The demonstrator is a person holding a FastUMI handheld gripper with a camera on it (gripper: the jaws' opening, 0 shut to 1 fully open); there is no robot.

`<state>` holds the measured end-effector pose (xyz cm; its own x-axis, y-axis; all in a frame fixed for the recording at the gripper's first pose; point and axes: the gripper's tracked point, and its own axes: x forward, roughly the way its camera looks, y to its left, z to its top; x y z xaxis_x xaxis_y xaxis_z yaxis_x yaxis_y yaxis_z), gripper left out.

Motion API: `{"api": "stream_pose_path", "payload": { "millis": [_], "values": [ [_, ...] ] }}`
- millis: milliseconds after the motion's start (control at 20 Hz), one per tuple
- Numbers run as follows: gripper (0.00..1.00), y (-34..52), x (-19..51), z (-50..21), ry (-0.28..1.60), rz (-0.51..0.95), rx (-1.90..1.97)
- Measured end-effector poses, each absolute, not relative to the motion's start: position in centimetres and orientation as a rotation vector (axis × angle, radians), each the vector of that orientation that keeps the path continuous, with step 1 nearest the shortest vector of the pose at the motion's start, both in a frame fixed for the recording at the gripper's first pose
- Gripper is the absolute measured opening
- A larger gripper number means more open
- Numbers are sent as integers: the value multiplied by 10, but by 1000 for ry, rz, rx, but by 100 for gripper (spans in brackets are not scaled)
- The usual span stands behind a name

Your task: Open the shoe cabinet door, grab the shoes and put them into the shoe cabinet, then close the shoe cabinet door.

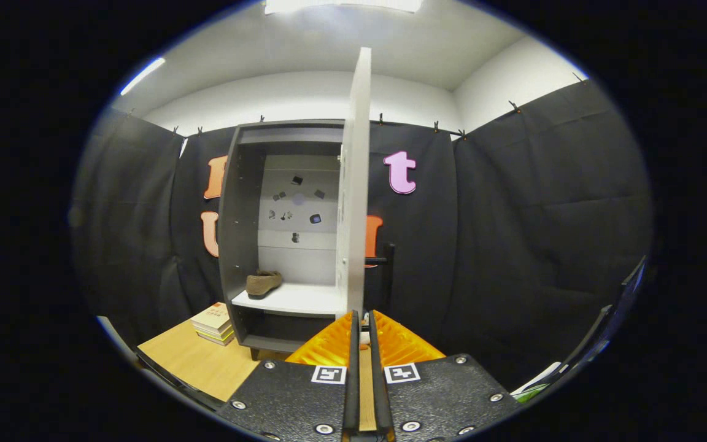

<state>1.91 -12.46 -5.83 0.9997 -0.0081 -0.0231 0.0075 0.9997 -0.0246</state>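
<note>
The grey shoe cabinet (237,233) stands on the table with its white door (353,184) swung open, edge-on toward me. A black bar handle (386,263) sticks out on the door's right face. One brown shoe (263,283) lies on the white shelf (295,299) inside, at its left side. My gripper (362,314) is shut, its fingers nearly together with nothing held between them. The fingertips sit just in front of the door's lower edge; I cannot tell whether they touch it.
A small stack of books (213,322) lies on the wooden table (200,362) to the left of the cabinet's foot. Black cloth walls surround the booth behind and to the right. Small dark stickers dot the cabinet's back panel (298,202).
</note>
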Motion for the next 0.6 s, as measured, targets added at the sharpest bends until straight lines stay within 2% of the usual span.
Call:
{"api": "stream_pose_path", "payload": {
  "millis": [150,300,350,600],
  "values": [
    [11,-85,8,-65,45,38,30],
    [24,-65,6,-85,92,8,62],
    [24,-58,7,-91,107,-8,68],
    [46,-9,9,-128,186,5,51]
  ]
}}
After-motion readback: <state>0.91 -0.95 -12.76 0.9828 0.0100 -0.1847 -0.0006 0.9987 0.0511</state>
